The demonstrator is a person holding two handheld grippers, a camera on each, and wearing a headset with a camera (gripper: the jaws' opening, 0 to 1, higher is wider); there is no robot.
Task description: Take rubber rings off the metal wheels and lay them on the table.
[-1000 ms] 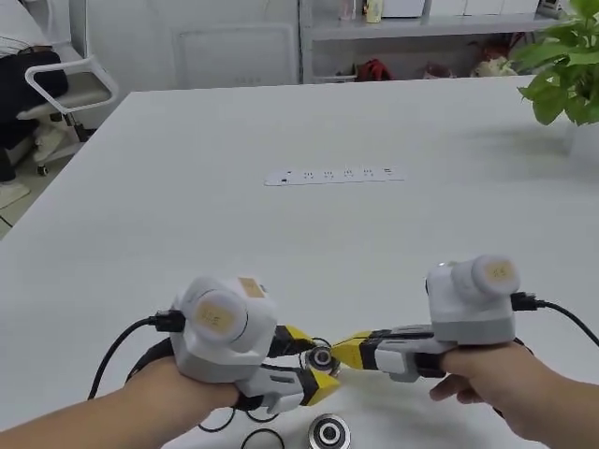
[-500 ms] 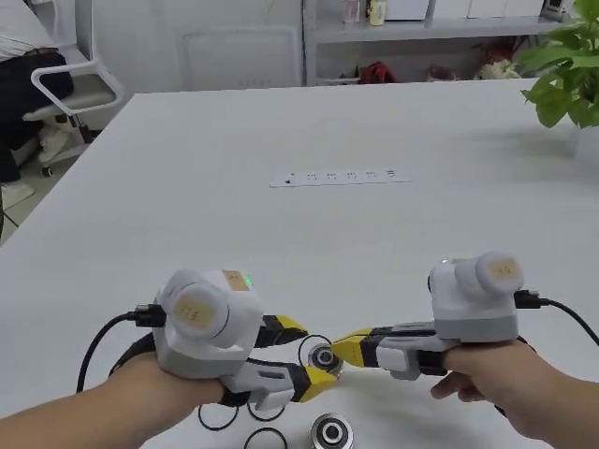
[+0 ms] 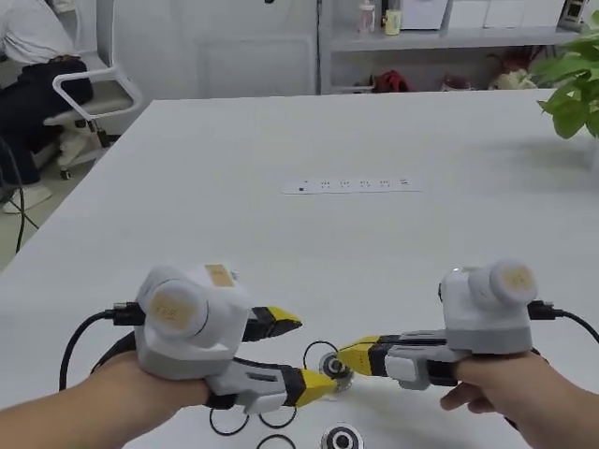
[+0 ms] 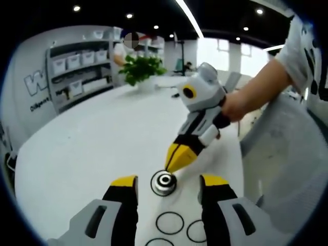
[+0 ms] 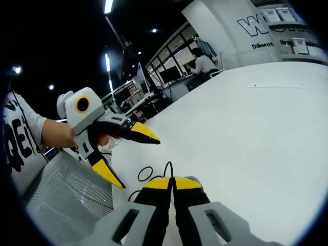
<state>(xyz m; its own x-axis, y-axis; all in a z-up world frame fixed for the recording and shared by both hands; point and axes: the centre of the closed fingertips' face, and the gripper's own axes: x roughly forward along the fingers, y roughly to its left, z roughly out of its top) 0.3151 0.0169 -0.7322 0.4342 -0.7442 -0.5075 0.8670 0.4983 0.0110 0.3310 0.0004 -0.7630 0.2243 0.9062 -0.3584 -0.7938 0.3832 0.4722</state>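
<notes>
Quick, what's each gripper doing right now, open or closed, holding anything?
Left gripper: open, jaws apart, holding nothing.
Right gripper: jaws shut, seemingly pinching a rubber ring at the metal wheel.

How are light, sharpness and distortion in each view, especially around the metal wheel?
Head view: soft even light, sharp, only soft shadows near the metal wheel. Left gripper view: fisheye bends the table edge, but the metal wheel is sharp. Right gripper view: strong bending, lamps glare on a dark background.
</notes>
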